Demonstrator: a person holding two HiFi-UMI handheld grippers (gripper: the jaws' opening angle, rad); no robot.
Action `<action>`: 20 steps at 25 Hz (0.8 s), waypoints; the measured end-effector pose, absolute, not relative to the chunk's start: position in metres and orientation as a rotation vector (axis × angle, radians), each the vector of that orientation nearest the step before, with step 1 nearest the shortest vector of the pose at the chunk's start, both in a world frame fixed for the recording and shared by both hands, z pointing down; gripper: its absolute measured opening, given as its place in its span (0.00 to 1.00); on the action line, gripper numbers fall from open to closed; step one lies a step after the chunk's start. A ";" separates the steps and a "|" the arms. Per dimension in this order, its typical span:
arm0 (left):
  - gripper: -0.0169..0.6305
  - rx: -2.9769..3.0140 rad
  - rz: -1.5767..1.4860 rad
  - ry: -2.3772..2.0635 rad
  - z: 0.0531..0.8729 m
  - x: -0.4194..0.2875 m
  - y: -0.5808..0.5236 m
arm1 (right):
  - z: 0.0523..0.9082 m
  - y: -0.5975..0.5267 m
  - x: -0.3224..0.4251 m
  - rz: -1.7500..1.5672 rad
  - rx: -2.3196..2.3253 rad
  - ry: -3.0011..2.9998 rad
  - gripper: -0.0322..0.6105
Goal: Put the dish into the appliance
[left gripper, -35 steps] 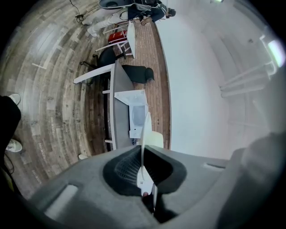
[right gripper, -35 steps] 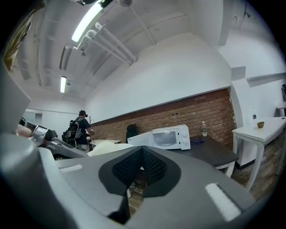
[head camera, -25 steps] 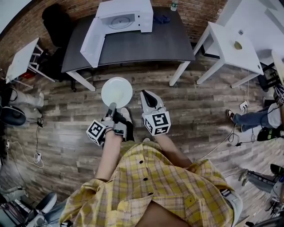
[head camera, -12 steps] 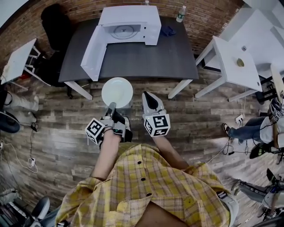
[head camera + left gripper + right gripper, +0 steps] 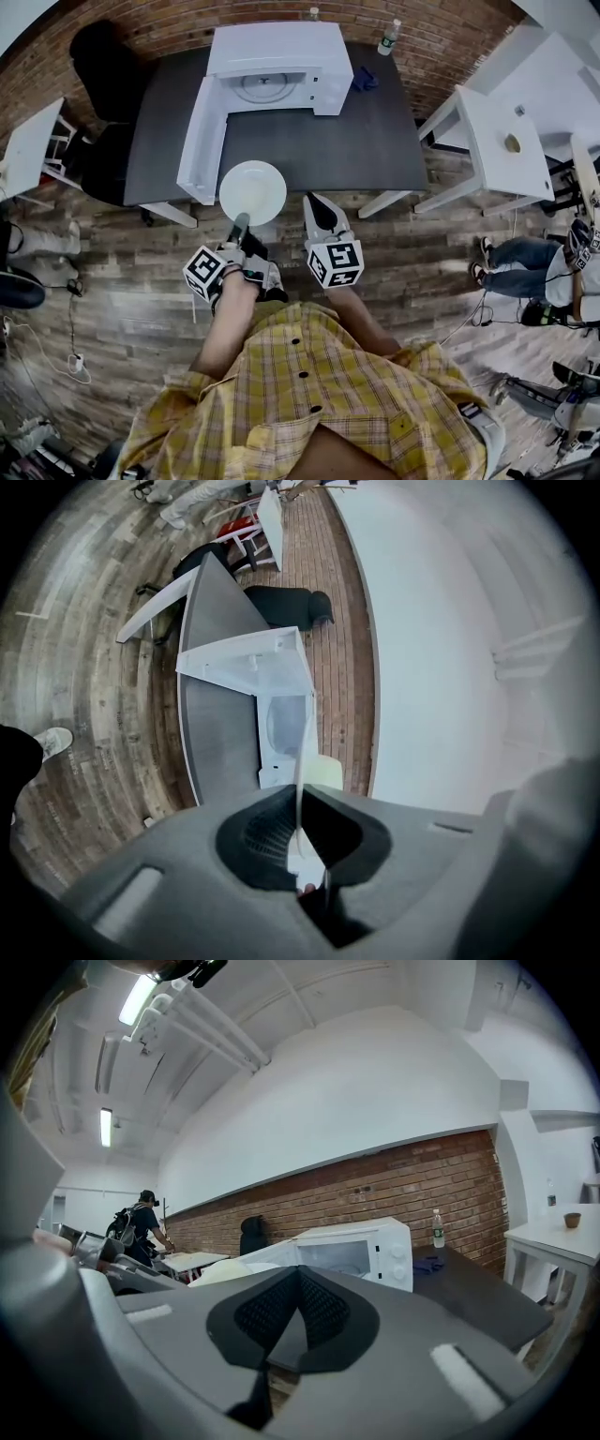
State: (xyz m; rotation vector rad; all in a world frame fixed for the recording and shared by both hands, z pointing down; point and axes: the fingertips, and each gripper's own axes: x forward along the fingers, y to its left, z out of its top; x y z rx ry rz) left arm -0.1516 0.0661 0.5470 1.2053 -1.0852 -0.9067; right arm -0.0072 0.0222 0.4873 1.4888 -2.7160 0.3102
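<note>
A round white dish [image 5: 252,192] hangs level over the near edge of the dark table [image 5: 375,150], my left gripper [image 5: 240,223] shut on its near rim. Seen edge-on in the left gripper view, the dish [image 5: 302,789] runs as a thin white line between the jaws. The white microwave [image 5: 272,61] stands at the back of the table with its door [image 5: 202,141] swung open toward me on the left; its glass turntable shows inside. My right gripper [image 5: 317,208] is shut and holds nothing, just right of the dish. The microwave [image 5: 361,1251] shows ahead in the right gripper view.
A water bottle [image 5: 391,37] and a blue cloth [image 5: 364,80] lie right of the microwave. A white side table [image 5: 506,141] stands at right, a black chair [image 5: 108,66] at left. People's legs [image 5: 525,258] are at the far right on the wood floor.
I have walked closer to the table. The dish in my left gripper has moved from over the floor to over the table's near edge, beside the open door.
</note>
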 end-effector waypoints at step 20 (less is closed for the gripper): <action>0.04 1.247 -0.837 -0.993 0.548 -0.182 -0.059 | 0.484 -0.089 -0.044 0.289 1.610 -2.629 0.05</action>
